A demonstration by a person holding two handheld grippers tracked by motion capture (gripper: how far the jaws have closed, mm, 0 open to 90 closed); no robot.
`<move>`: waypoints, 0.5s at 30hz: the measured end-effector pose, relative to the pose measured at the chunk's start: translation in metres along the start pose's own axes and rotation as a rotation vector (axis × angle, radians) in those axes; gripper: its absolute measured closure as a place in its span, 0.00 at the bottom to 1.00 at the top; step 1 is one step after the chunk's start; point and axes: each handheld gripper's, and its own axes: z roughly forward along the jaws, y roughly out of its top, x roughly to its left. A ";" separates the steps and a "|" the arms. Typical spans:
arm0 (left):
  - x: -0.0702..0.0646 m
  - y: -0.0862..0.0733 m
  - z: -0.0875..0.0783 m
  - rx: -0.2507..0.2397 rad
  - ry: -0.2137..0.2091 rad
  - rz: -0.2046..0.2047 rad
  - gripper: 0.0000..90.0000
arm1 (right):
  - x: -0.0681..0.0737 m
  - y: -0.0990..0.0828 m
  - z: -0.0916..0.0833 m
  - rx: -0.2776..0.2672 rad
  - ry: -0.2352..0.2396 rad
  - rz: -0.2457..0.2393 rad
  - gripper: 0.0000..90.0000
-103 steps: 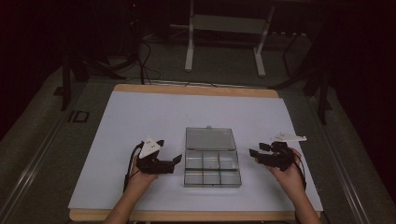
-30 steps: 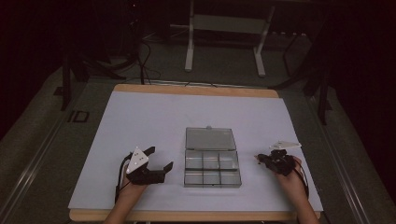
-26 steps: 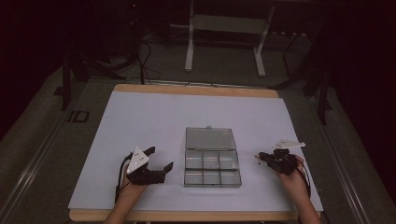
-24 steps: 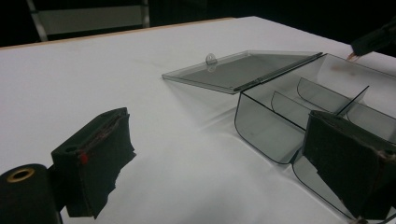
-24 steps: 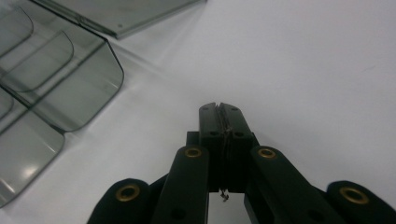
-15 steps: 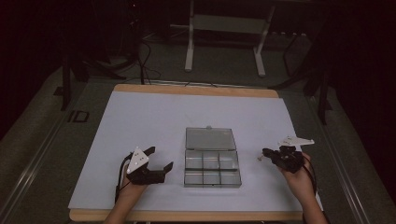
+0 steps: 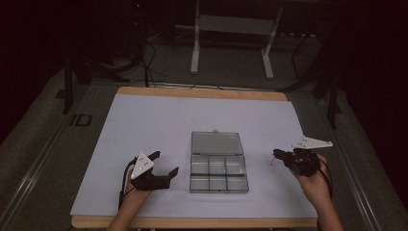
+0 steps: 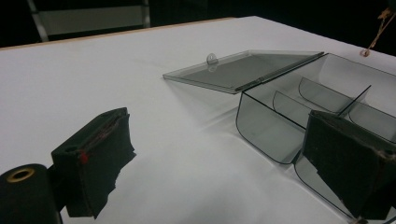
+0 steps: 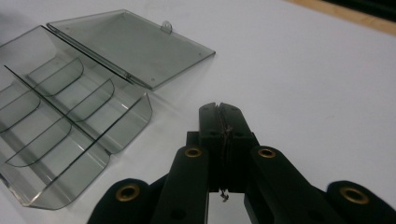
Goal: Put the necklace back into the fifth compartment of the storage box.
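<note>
A clear plastic compartment box (image 7: 219,190) lies open at the table's middle, its lid (image 7: 216,143) folded flat behind it. The compartments look empty. My left gripper (image 7: 166,162) rests on the white table just left of the box, jaws wide open with nothing between them. In the left gripper view the box wall (image 8: 266,135) sits close by the right jaw. My right gripper (image 7: 275,154) hangs above the table right of the box, shut on a thin brown string (image 8: 376,35) that dangles from its tip. The string's line runs between the pressed pads (image 9: 219,109).
The white table top (image 7: 144,120) has a wooden edge at front and back. A metal stand (image 7: 231,29) and cables lie on the dark floor beyond the far edge. Bare surface surrounds the box on all sides.
My right gripper has risen off the table, still shut, carrying the string up with it. The left gripper and the box have stayed put.
</note>
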 end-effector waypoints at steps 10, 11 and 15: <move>0.001 0.001 -0.003 -0.012 0.001 0.002 0.10 | 0.009 0.014 -0.017 -0.033 0.014 -0.033 0.99; 0.001 0.001 -0.003 -0.012 0.002 0.002 0.10 | 0.010 0.015 -0.018 -0.035 0.016 -0.036 0.99; 0.001 0.001 -0.003 -0.010 0.003 -0.001 0.10 | 0.015 0.022 -0.025 -0.053 0.026 -0.049 0.99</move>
